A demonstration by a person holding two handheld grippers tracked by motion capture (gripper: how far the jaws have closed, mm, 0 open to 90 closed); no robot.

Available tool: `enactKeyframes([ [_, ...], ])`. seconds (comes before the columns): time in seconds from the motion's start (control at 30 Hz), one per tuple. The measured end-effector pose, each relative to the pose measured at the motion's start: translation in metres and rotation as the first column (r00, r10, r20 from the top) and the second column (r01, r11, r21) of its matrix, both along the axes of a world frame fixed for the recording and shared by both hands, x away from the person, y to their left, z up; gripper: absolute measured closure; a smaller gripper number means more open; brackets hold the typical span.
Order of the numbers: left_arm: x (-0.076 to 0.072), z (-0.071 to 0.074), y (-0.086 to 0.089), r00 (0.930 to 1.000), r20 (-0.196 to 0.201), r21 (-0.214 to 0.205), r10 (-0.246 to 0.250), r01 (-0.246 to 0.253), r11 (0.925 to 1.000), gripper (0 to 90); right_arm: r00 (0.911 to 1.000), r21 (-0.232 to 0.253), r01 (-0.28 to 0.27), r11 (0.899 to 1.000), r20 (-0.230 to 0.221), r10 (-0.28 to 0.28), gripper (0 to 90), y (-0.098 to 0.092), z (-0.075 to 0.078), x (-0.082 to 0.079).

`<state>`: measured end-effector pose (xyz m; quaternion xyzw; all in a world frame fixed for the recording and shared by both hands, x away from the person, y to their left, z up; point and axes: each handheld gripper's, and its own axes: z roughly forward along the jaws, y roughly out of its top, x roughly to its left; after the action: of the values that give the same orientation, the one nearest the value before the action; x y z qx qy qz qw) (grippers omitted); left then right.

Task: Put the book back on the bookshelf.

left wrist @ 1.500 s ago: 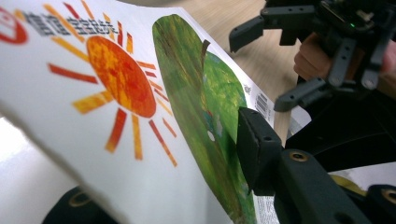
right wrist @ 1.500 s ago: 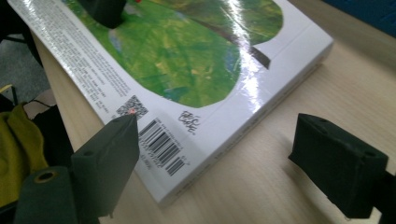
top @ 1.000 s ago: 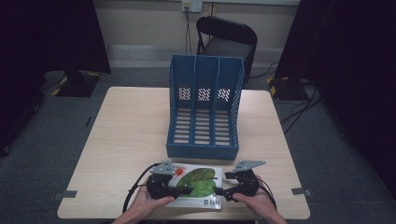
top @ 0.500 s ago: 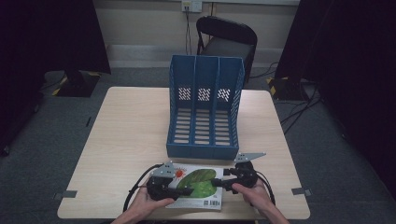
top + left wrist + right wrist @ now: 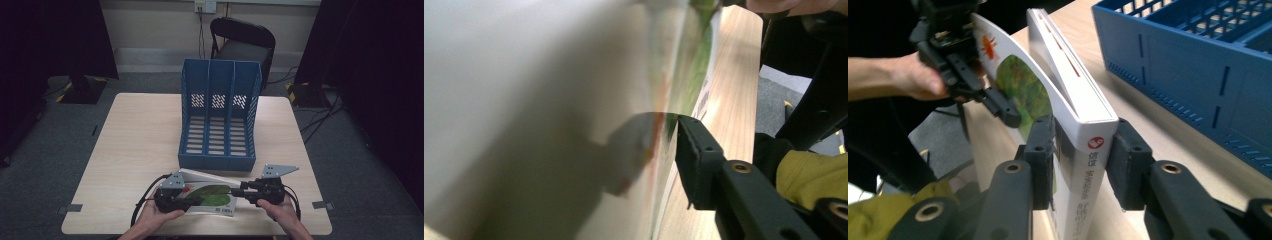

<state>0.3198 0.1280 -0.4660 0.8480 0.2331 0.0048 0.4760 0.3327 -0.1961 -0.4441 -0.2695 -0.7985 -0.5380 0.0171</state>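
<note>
A white book [image 5: 212,194] with a green leaf on its cover sits near the table's front edge, held between both grippers and tipped up off the wood. My left gripper [image 5: 194,200] is shut on the book's left edge; in the left gripper view one black jaw [image 5: 696,155] presses the blurred cover [image 5: 549,100]. My right gripper [image 5: 1080,162] has just been closing, and its pads now press both sides of the book's spine end [image 5: 1088,150]. In the right gripper view the front cover [image 5: 1023,87] bows away from the pages, pinched by the left gripper [image 5: 1003,112].
A blue three-slot file holder [image 5: 220,120] stands in the middle of the wooden table [image 5: 140,140], just behind the book; its wall [image 5: 1188,65] is close on the right in the right gripper view. A black chair [image 5: 242,40] stands beyond the table.
The right gripper's jaws have closed onto the book's right end and that hand has risen a little, tipping the book up. The left gripper has stayed put.
</note>
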Motion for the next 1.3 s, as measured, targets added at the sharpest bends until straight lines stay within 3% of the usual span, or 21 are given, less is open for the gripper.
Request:
enactKeyframes([
  [0.13, -0.002, 0.000, 0.001, 0.9999, 0.010, 0.018, 0.001, -0.002, 0.9998, 64.7, 0.9993, -0.006, -0.034, 0.999, 0.017, 0.034, 67.8, -0.001, 0.002, -0.007],
  [0.2, -0.001, 0.000, 0.002, 1.0000, 0.005, 0.016, -0.007, 0.007, 0.9998, 64.8, 0.9988, -0.021, -0.043, 0.999, 0.020, 0.043, 63.8, 0.002, 0.001, -0.009],
  [0.37, 0.000, -0.001, 0.002, 0.9999, 0.005, 0.012, -0.010, 0.010, 0.9999, 65.1, 0.9973, -0.094, -0.062, 0.994, 0.033, 0.065, 57.6, 0.024, -0.006, -0.009],
  [0.5, 0.001, 0.000, 0.003, 0.9999, -0.012, 0.018, -0.009, 0.009, 0.9998, 65.2, 0.9949, -0.126, -0.075, 0.989, 0.058, 0.083, 66.2, 0.032, -0.007, -0.008],
  [0.6, 0.003, 0.002, 0.008, 0.9994, -0.015, 0.018, 0.031, -0.030, 0.9994, 60.1, 0.9912, -0.144, -0.090, 0.985, 0.083, 0.103, 69.7, 0.031, -0.005, -0.011],
  [0.7, 0.006, 0.008, 0.023, 0.9941, -0.006, -0.033, 0.108, -0.109, 0.9936, 52.9, 0.9892, -0.165, -0.080, 0.983, 0.108, 0.099, 73.2, 0.027, -0.003, -0.012],
  [0.87, 0.009, 0.011, 0.034, 0.9903, -0.009, -0.056, 0.139, -0.139, 0.9887, 49.6, 0.9862, -0.184, -0.076, 0.980, 0.131, 0.101, 74.1, 0.026, -0.002, -0.013],
  [1.03, 0.007, 0.016, 0.039, 0.9845, 0.020, -0.075, 0.174, -0.172, 0.9822, 43.8, 0.9835, -0.202, -0.058, 0.978, 0.157, 0.091, 74.5, 0.025, -0.001, -0.014],
  [1.1, 0.008, 0.016, 0.042, 0.9767, 0.023, -0.087, 0.214, -0.211, 0.9736, 40.7, 0.9836, -0.199, -0.059, 0.978, 0.156, 0.091, 74.5, 0.024, -0.002, -0.015],
  [1.2, 0.012, 0.013, 0.044, 0.9741, 0.008, -0.068, 0.226, -0.225, 0.9720, 39.3, 0.9856, -0.187, -0.053, 0.981, 0.149, 0.081, 73.7, 0.024, -0.003, -0.017],
  [1.3, 0.017, 0.007, 0.041, 0.9760, -0.015, -0.037, 0.217, -0.218, 0.9753, 38.4, 0.9885, -0.170, -0.058, 0.984, 0.128, 0.081, 71.3, 0.025, -0.004, -0.019],
])
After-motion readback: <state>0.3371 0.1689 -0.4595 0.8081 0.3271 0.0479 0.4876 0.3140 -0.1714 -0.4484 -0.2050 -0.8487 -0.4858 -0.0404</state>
